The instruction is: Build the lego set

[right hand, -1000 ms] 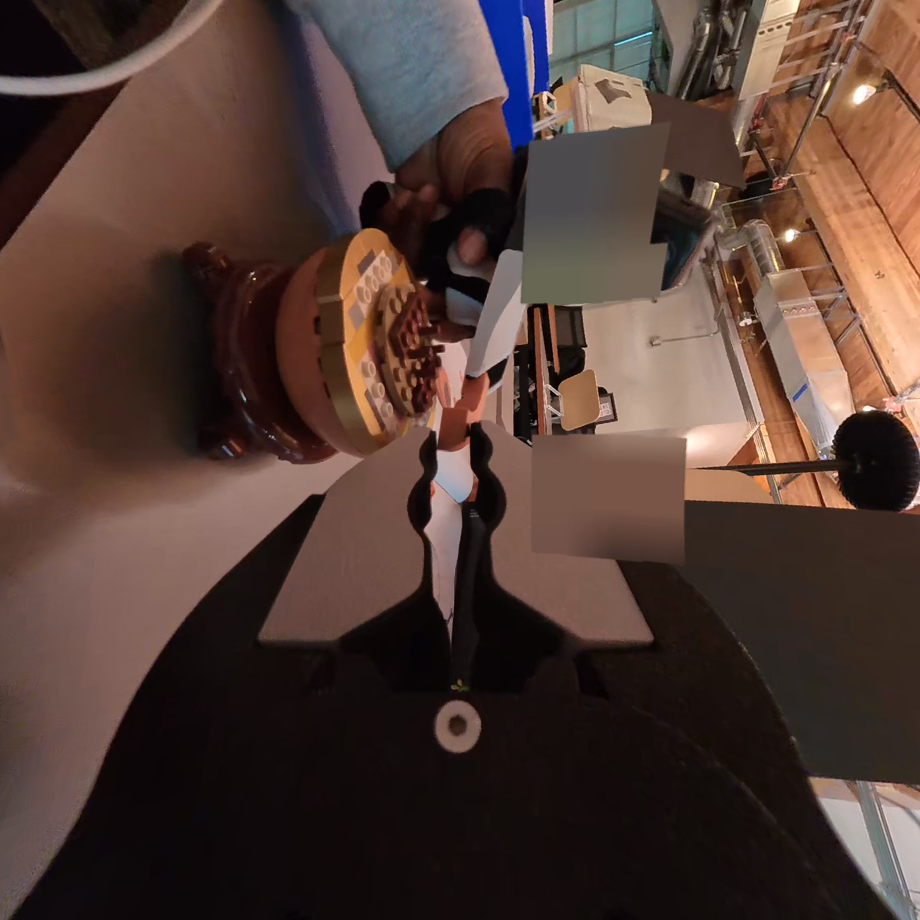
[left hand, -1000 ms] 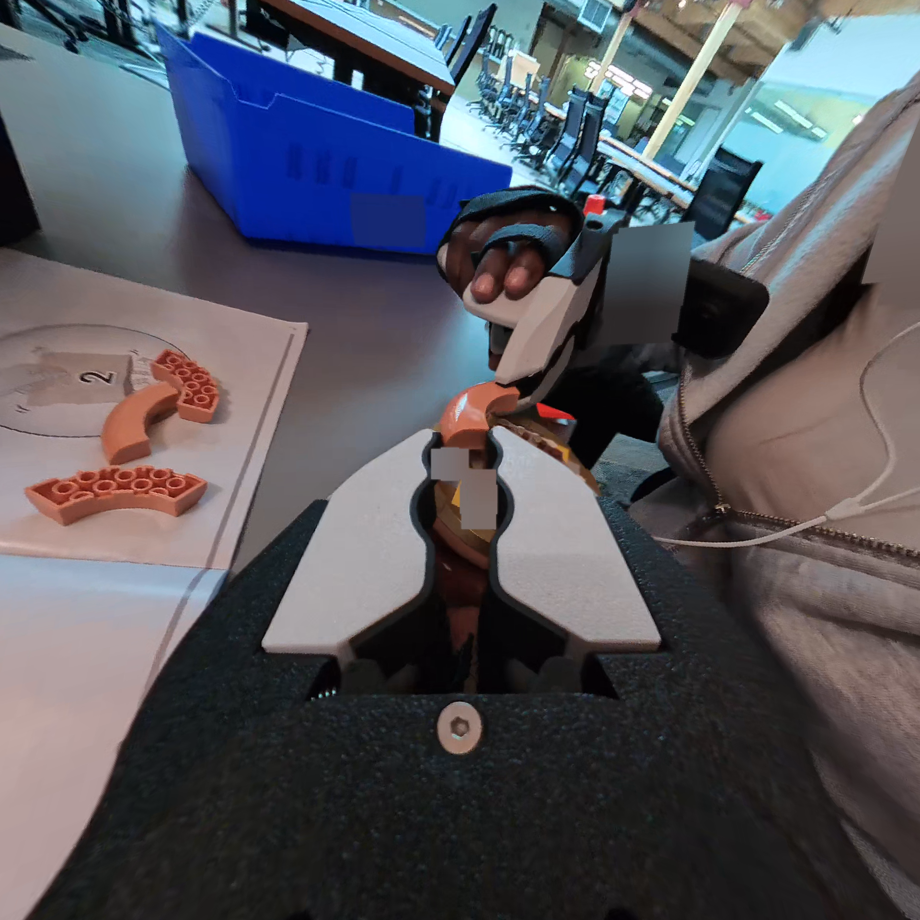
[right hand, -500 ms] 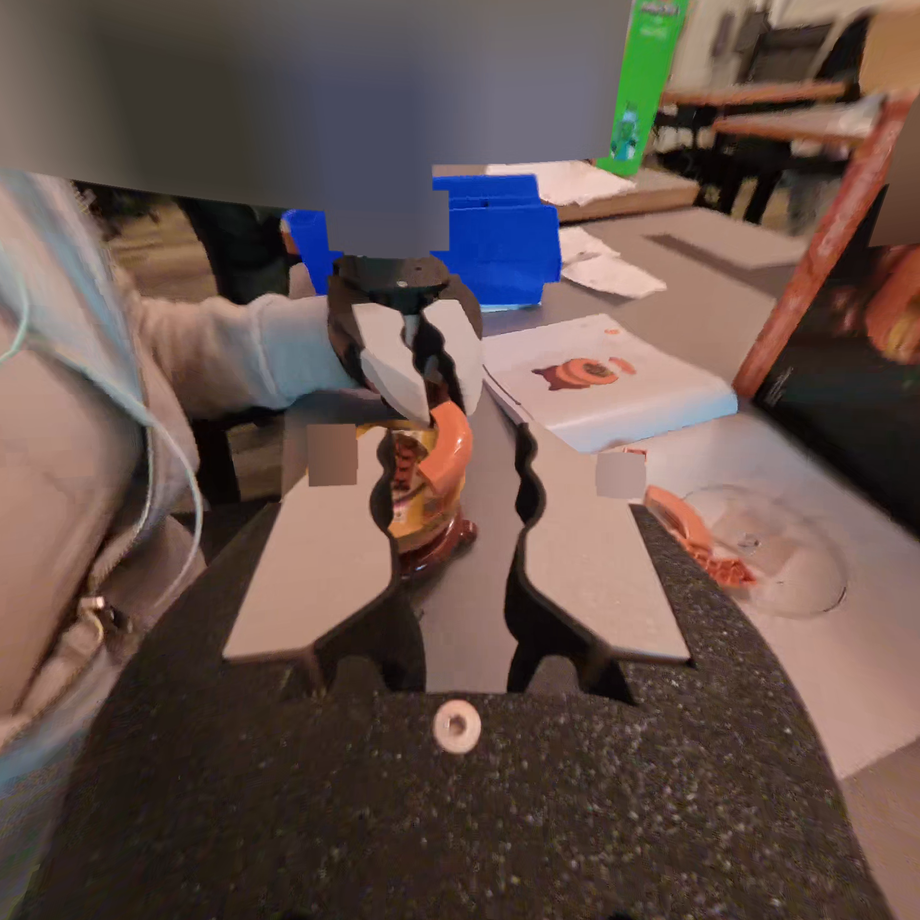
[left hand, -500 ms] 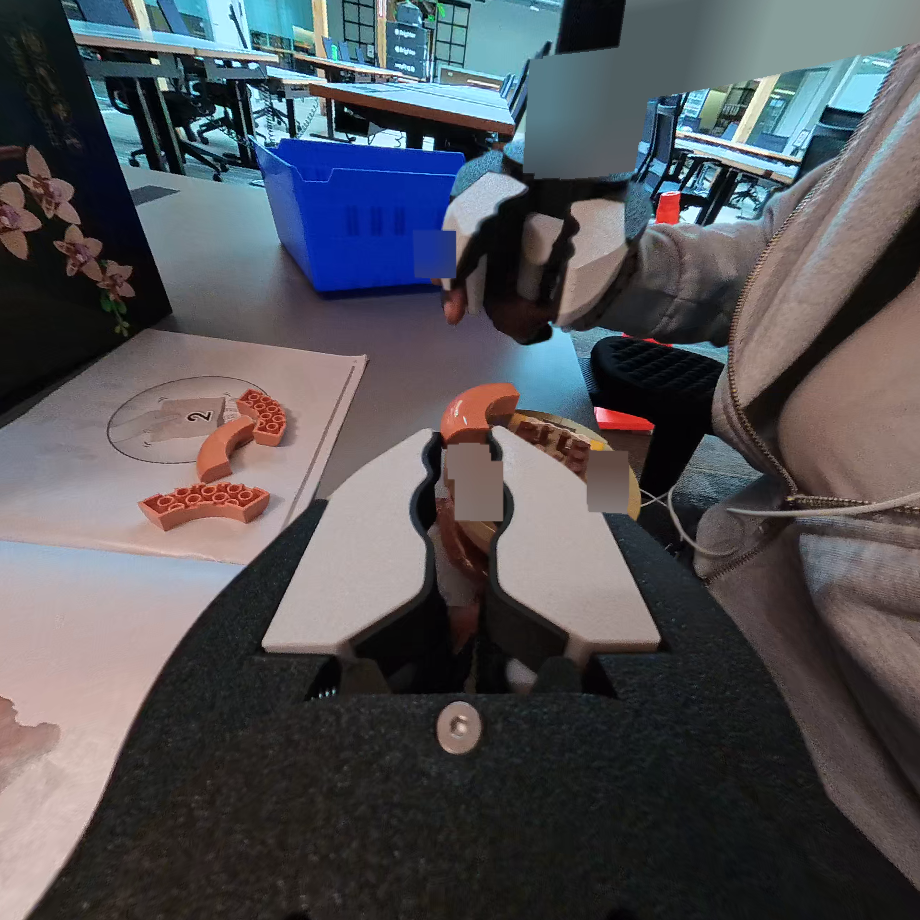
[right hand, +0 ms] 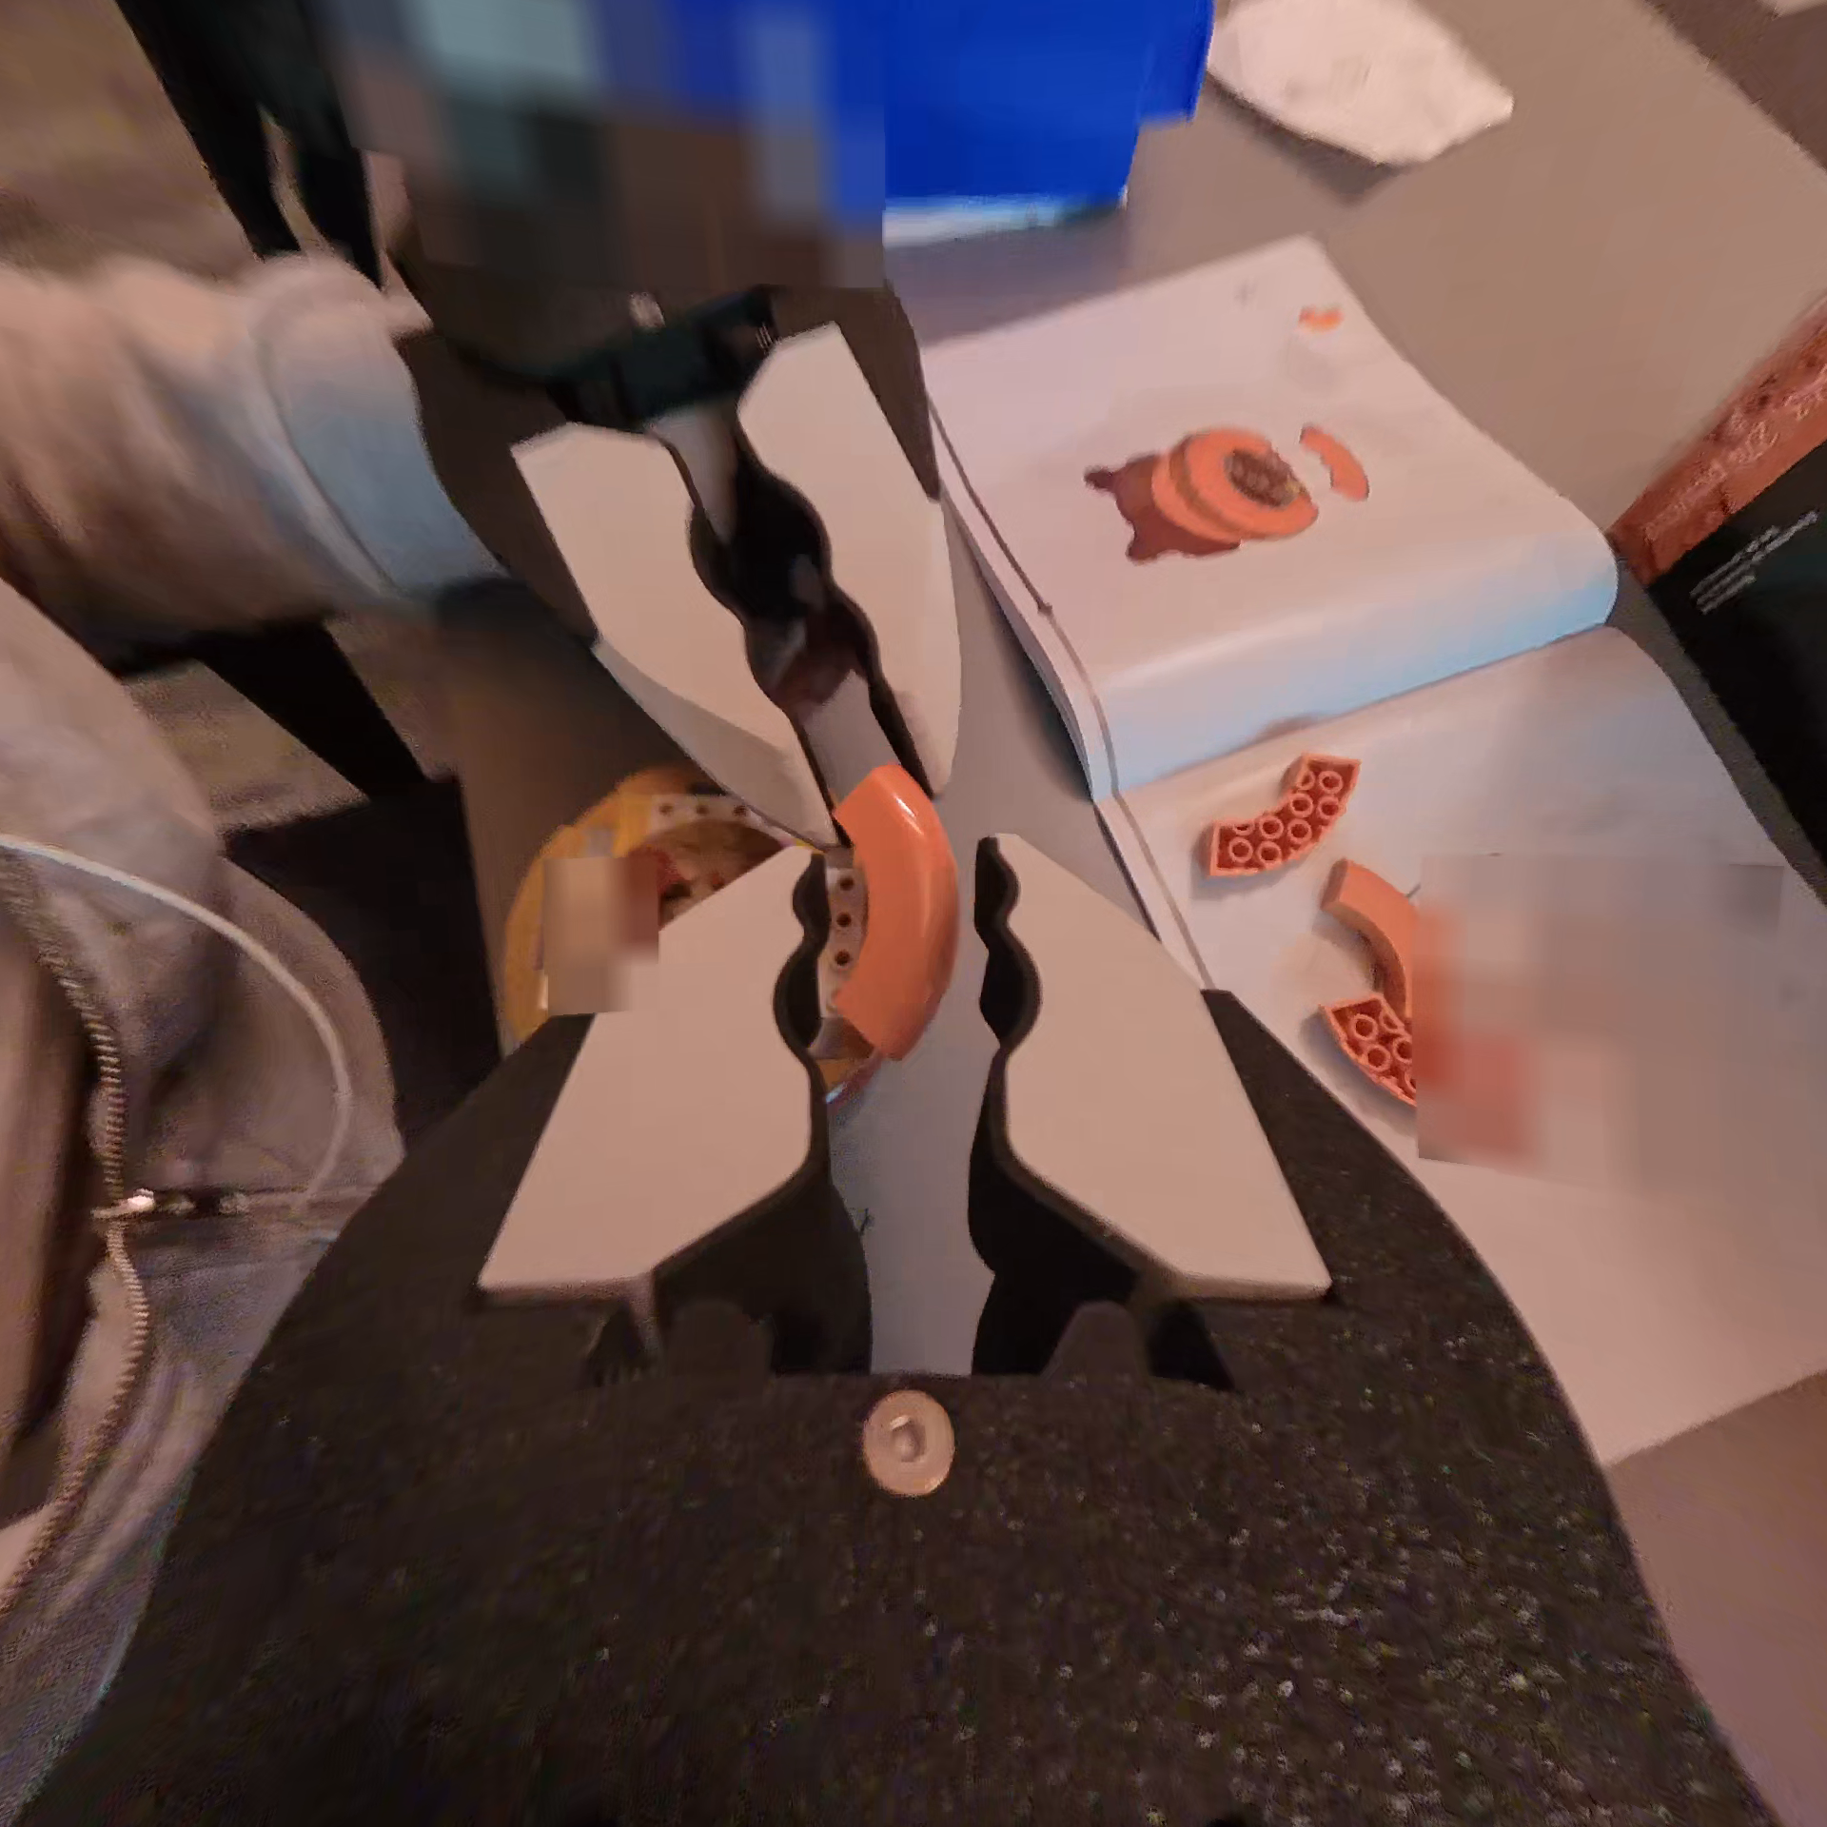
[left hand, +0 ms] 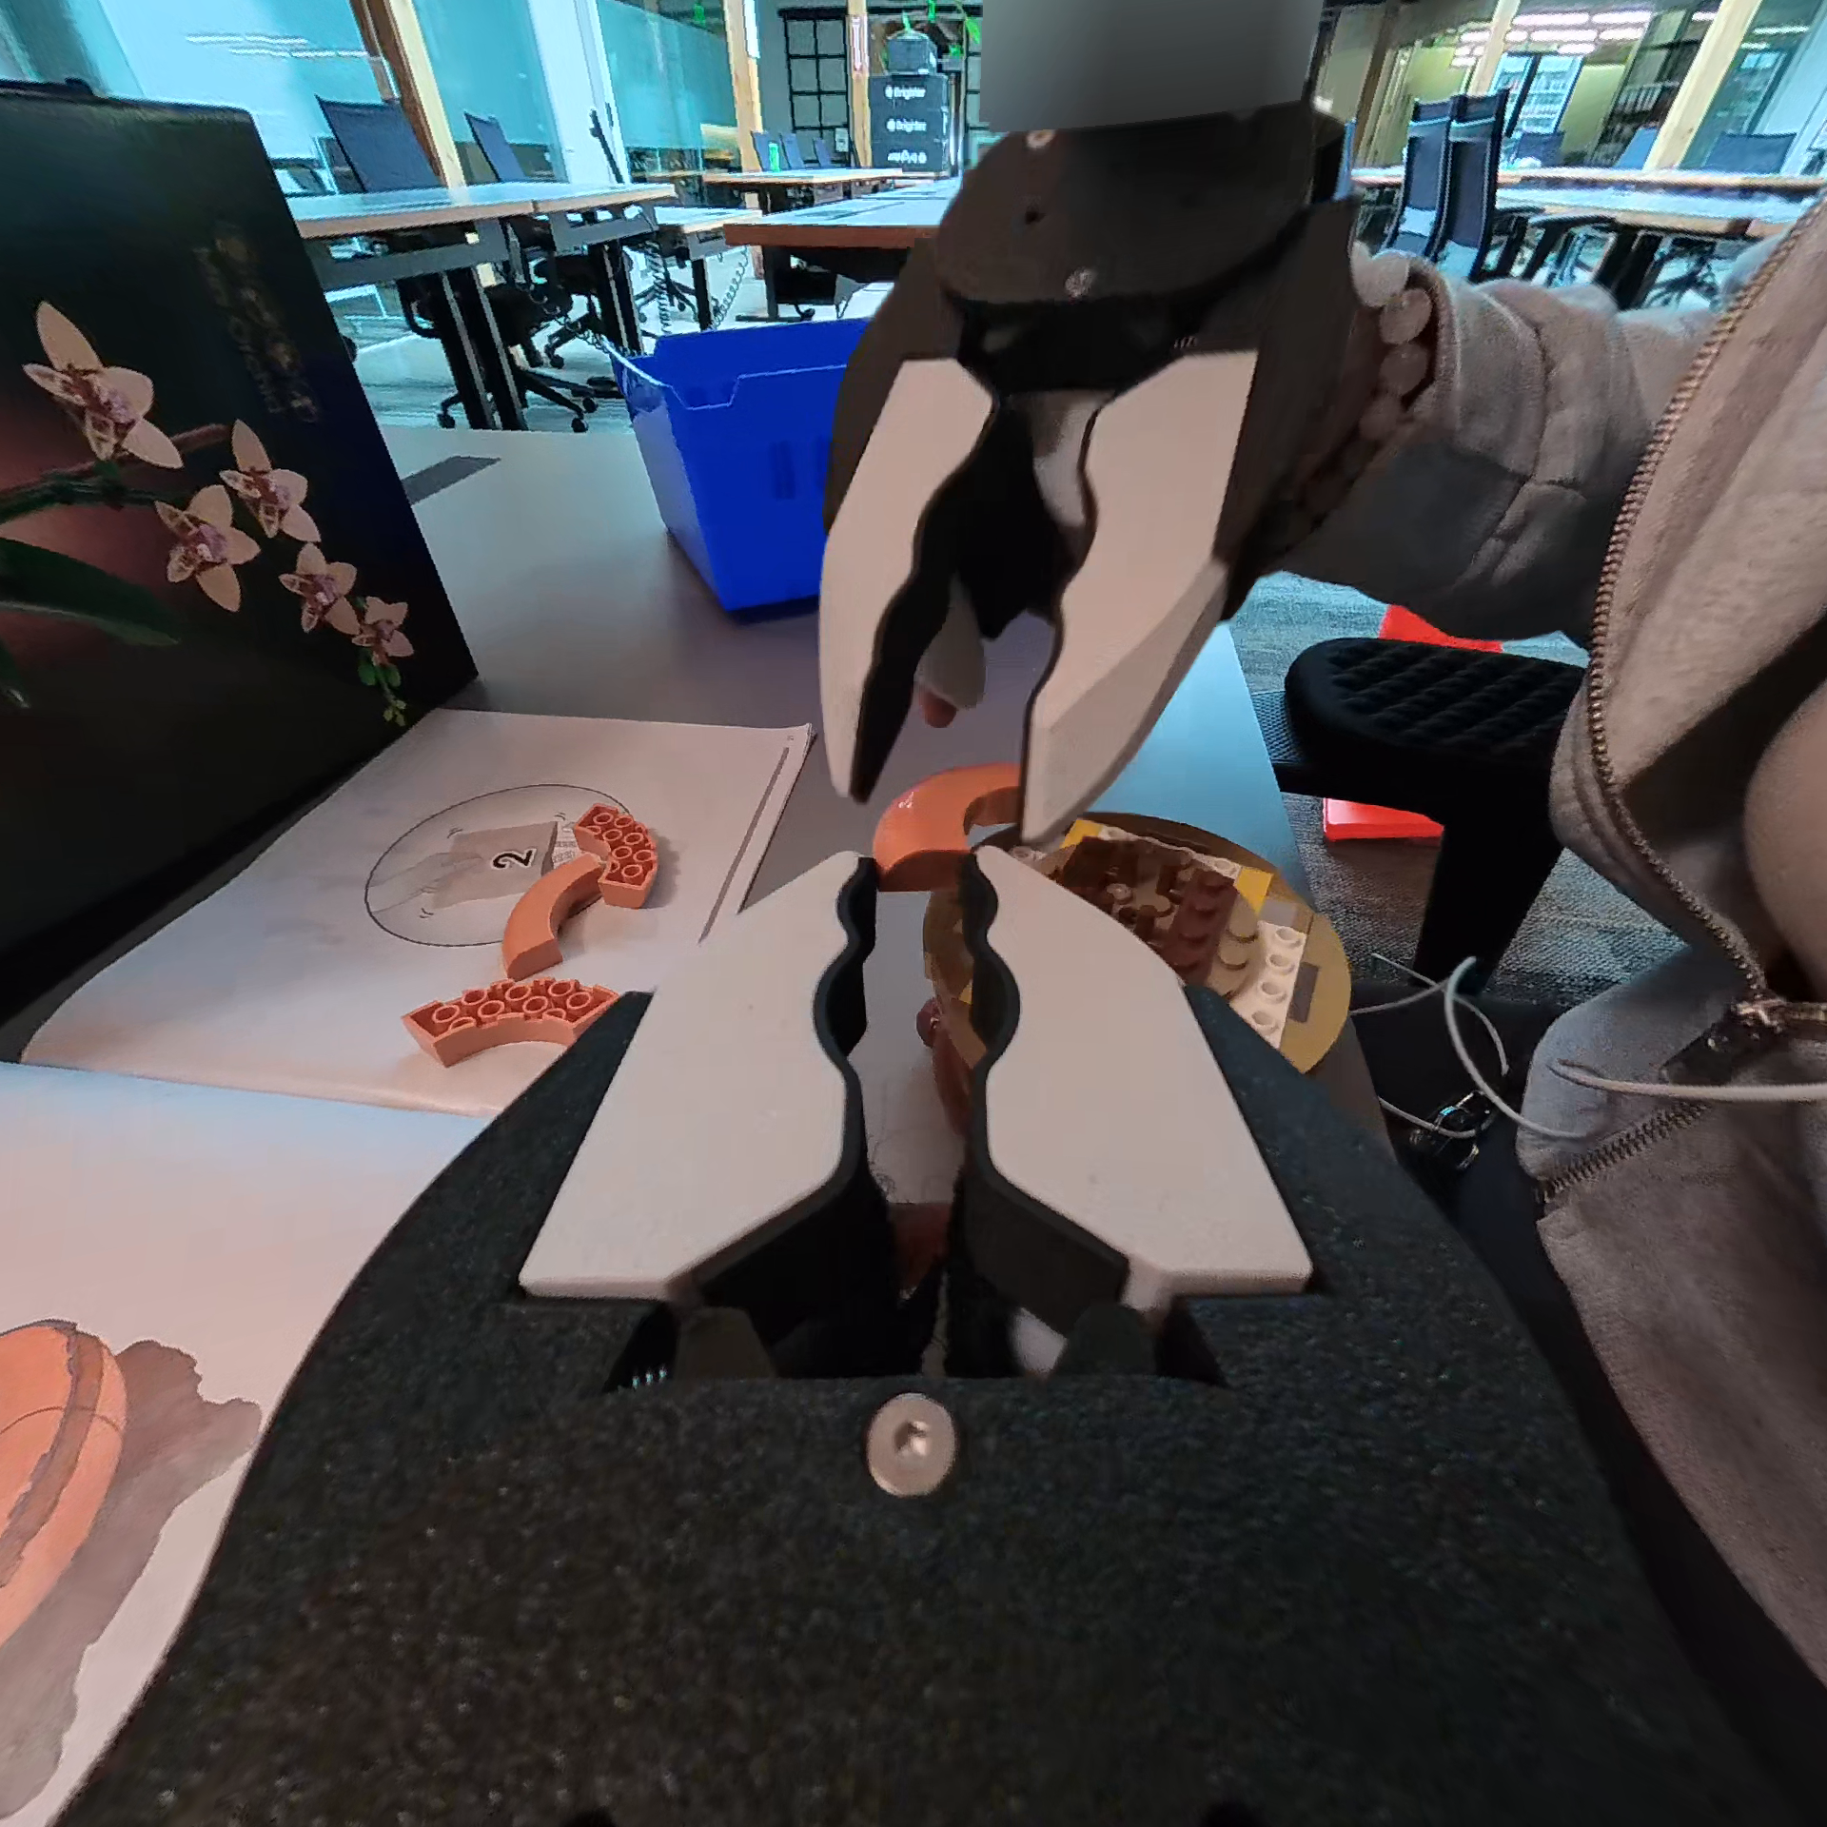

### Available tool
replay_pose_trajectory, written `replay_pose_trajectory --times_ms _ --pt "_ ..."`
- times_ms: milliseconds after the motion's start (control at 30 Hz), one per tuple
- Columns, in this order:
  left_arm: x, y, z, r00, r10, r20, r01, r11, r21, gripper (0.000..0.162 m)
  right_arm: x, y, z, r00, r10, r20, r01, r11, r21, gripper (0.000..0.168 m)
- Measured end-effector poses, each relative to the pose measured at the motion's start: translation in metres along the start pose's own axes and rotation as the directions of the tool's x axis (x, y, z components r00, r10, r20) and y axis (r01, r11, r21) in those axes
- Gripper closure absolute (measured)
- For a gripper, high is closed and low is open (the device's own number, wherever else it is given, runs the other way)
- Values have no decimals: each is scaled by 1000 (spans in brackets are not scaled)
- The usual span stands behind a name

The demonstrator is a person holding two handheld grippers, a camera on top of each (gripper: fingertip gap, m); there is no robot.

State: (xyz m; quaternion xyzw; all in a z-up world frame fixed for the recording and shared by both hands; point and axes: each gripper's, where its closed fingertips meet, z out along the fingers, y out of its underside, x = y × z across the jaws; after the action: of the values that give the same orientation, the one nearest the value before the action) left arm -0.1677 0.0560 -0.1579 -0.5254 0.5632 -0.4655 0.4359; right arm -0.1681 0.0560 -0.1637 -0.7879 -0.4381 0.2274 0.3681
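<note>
My left gripper [left hand: 914, 870] is shut on the brown base of the round lego pot model [left hand: 1186, 939]. The model's tan and yellow studded top faces up to the right of the fingers. One smooth orange curved piece [left hand: 929, 821] sits on the model's rim. My right gripper [right hand: 895, 860] is open, with this curved piece [right hand: 900, 910] in the gap between its fingers. In the left wrist view the right gripper [left hand: 939, 801] hangs tips-down just over the piece. The left gripper [right hand: 875, 806] reaches in from the top of the right wrist view.
Three loose orange curved bricks [left hand: 549, 924] lie on the open instruction booklet [left hand: 297, 939] at the left. They also show in the right wrist view [right hand: 1285, 811]. A dark box with an orchid picture [left hand: 148, 494] and a blue bin [left hand: 751, 465] stand behind. A person's grey hoodie fills the right. Both grippers' tips are close together, under 4 cm apart.
My right gripper let go of the curved piece on the model's rim, opened, swung round and came down over it. My left gripper kept hold of the model.
</note>
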Motion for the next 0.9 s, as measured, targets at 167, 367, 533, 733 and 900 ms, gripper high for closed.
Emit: replay_pose_trajectory --times_ms 167,367,533,733,900 --pt "0 0 -3 999 -24 -21 25 999 20 146 -1 6 4 1000 -18 9 19 996 -86 147" --pt "2 -3 -3 996 -67 -50 69 997 46 146 -1 3 -2 999 19 34 -15 992 -124 147" --pt "-2 -3 -4 995 -89 -52 92 994 51 146 1 0 -5 999 -4 38 10 984 -180 143" --pt "1 0 -2 996 -64 -58 65 998 12 146 2 1 -4 1000 -22 17 26 965 -261 151" --pt "-5 17 -11 999 -37 -38 33 993 -114 125 1 7 -7 998 64 -7 -63 963 -263 152"
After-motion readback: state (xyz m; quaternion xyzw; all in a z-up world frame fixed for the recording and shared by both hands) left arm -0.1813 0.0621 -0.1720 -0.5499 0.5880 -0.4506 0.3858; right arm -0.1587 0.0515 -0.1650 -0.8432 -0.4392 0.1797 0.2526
